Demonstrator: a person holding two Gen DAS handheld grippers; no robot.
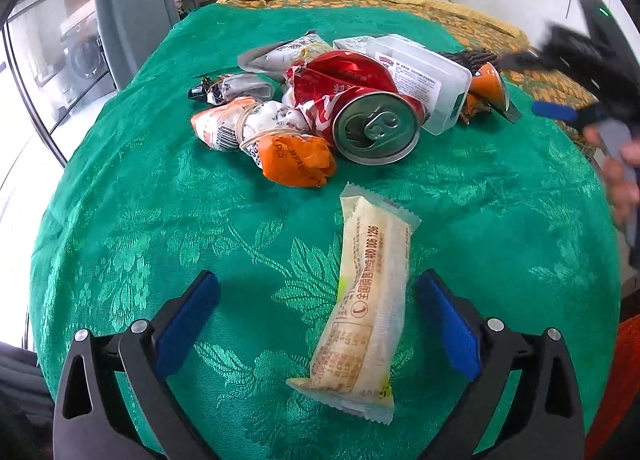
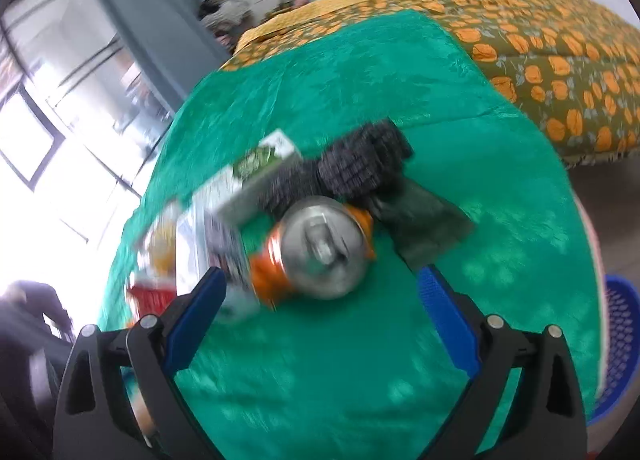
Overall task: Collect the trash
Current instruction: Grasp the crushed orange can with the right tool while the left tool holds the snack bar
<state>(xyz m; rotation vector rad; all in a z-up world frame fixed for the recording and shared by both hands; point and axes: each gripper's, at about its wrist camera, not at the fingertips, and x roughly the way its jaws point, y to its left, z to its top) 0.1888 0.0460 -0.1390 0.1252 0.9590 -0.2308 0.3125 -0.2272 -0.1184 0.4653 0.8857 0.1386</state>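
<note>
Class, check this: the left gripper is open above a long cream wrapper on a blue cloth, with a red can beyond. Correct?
Not quite. In the left wrist view the cloth is green; the left gripper, wrapper and red can are as stated.

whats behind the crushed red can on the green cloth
Directly behind the crushed red can sit a clear plastic box and a grey-white wrapper. The can hides the box's lower front and whatever lies between them.

Two near, downward views; shared trash pile (image 1: 340,100)
</note>
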